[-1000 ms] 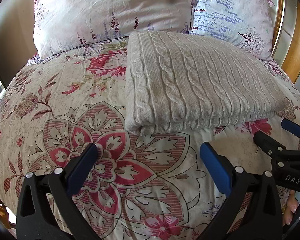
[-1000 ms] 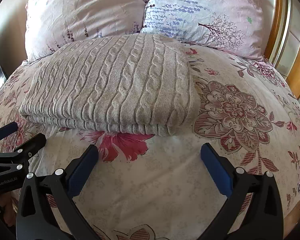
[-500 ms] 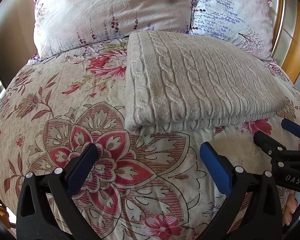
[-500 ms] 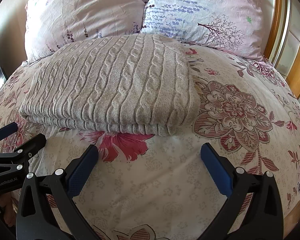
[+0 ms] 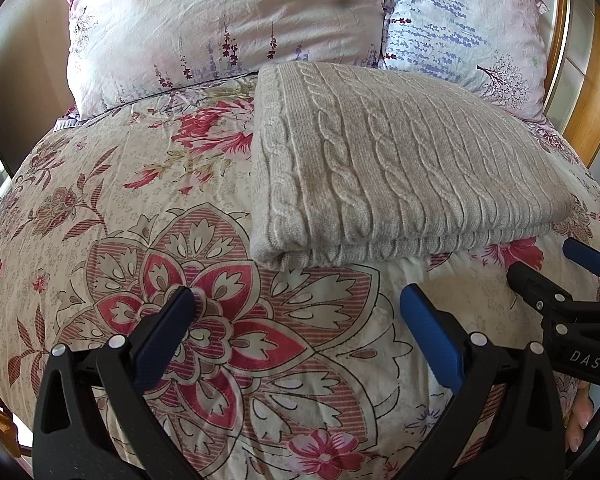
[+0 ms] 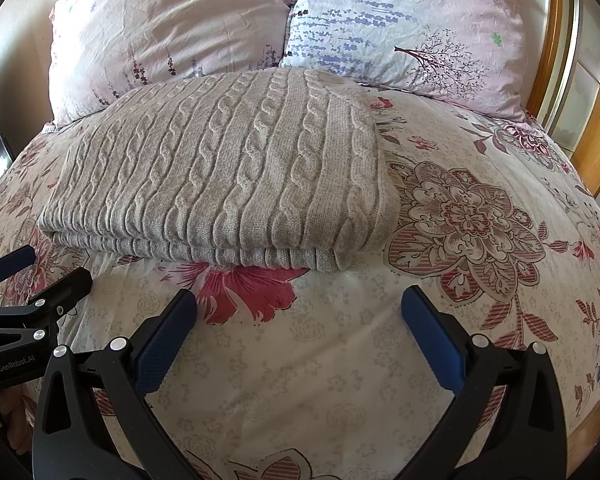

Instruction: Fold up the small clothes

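The grey cable-knit sweater [image 5: 396,168] lies folded into a thick rectangle on the bed, its top face ribbed with raised rope-like braids and its near edge showing stacked layers with a narrow ribbed hem. It rests on a floral bedspread [image 5: 140,208], a smooth, slightly crinkled cotton printed with large red and pink blossoms on cream. Its far edge reaches the foot of two wrinkled pillows: a pink pillow [image 5: 220,20] with lavender sprigs and a pale blue pillow [image 5: 468,36] with a small tree print. A curved wooden headboard [image 6: 556,40] rises to the right.

The left gripper [image 5: 296,320] hovers over the bedspread just short of the sweater's near left corner, its blue-padded fingers [image 5: 428,332] spread wide apart and empty. The right gripper [image 6: 298,318] sits likewise before the near right edge, fingers [image 6: 168,336] wide apart, holding nothing.
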The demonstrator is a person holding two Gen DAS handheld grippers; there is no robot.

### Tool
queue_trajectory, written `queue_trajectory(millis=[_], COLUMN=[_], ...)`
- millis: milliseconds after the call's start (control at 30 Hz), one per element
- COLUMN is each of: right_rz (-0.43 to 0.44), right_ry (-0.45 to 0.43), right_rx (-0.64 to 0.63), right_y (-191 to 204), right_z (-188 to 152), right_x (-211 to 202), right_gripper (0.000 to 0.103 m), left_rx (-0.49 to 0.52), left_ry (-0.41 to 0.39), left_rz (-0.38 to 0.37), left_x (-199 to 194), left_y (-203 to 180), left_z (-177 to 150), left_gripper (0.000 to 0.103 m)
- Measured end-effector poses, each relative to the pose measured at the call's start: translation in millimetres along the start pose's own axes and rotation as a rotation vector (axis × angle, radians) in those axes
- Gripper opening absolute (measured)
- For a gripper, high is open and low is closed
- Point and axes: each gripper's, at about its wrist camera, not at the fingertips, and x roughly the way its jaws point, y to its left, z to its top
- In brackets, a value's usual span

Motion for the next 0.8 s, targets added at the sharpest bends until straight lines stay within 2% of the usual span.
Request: queue_trajectory(millis=[800], right_rz=[0.0], right_ry=[-0.001], right_rx=[0.001], right_y=[-0.2], right_z=[-0.1], right_x=[-0.4], right_gripper=[0.102], left_rx=[-0.006], left_ry=[0.001], left_rz=[0.004], left_x=[-0.5], left_y=[-0.1], left_z=[-0.1], left_gripper=[0.101])
